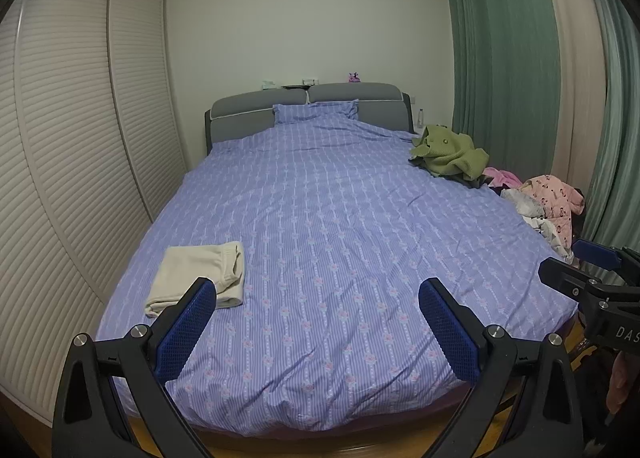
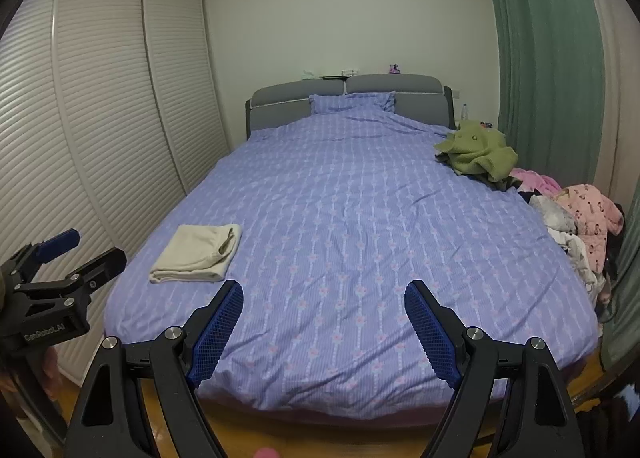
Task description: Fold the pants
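Both grippers, left (image 1: 318,332) and right (image 2: 324,328), level above bed foot (image 1: 320,398), jaws apart, empty; folded cream pants (image 1: 200,278) left.

Folded pants (image 1: 200,278) lie on the bed's (image 1: 340,218) left, clothes pile (image 1: 548,206) right.

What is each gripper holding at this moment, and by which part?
Nothing is held. The left gripper and the right gripper are both open, with only the bed cover between their fingers. The folded cream pants lie untouched on the bed.
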Motion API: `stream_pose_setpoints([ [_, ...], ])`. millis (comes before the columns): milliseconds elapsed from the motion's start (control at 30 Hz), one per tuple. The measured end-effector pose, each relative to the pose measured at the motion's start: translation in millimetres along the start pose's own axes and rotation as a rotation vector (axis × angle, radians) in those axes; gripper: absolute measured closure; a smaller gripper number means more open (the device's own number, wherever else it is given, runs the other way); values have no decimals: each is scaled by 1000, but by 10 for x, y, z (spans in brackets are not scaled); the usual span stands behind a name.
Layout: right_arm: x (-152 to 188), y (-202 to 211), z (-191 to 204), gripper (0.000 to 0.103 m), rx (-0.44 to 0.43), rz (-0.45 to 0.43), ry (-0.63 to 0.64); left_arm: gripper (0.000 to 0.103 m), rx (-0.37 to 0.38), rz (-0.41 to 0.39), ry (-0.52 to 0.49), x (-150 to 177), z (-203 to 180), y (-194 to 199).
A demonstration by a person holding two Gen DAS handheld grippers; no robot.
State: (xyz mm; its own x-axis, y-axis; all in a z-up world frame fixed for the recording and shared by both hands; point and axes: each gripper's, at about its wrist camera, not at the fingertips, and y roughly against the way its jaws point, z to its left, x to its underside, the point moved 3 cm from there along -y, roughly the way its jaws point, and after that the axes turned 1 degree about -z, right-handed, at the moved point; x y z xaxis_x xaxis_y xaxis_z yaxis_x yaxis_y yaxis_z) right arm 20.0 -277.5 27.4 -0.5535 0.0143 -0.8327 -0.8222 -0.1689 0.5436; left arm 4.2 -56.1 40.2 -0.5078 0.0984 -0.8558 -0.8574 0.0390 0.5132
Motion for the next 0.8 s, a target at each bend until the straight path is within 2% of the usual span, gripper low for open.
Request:
stream_pose_setpoints([
  [800,-22,-4,-6,19,2,5,-3,0,-16,-8,-2,-44,-119,35],
])
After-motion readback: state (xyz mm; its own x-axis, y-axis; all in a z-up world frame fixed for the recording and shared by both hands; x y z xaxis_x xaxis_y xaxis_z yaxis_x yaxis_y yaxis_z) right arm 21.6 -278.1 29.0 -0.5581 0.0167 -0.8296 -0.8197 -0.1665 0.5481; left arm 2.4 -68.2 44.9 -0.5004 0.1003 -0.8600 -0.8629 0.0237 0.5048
